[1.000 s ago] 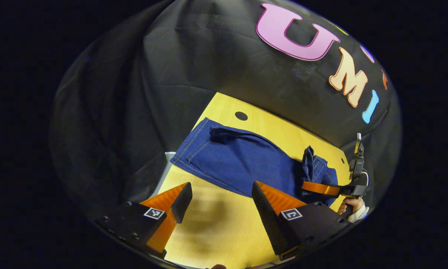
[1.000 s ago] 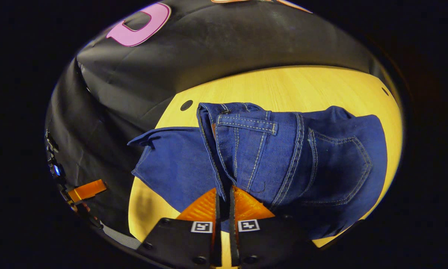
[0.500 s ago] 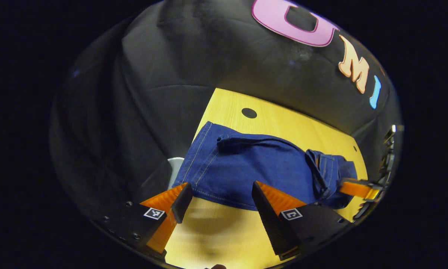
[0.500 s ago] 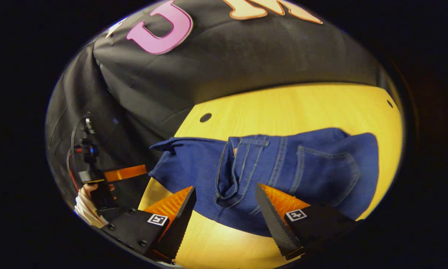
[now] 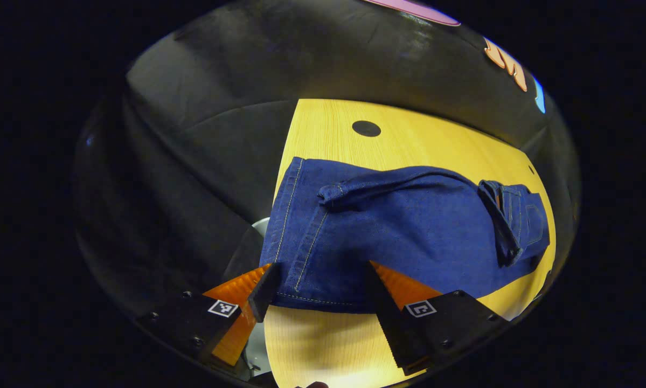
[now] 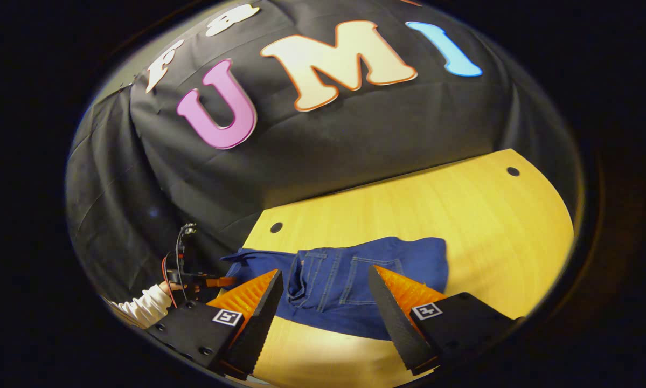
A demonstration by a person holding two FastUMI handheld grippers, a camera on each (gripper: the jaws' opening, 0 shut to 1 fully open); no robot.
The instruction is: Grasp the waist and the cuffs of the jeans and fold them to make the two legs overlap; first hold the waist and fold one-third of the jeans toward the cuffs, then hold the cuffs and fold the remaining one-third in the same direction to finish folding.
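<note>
We've released the waist; right gripper [image 6: 325, 302] spread, backed off. Left gripper [image 5: 317, 293], spread, straddles the cuffs [image 5: 296, 269] at lower centre of the jeans [image 5: 403, 226].

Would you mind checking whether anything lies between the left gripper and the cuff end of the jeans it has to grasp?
Nothing visible does. The left gripper is open, its fingers either side of the cuff end of the jeans, with bare table below. The folded waist lies at the far end, out of its path.
</note>
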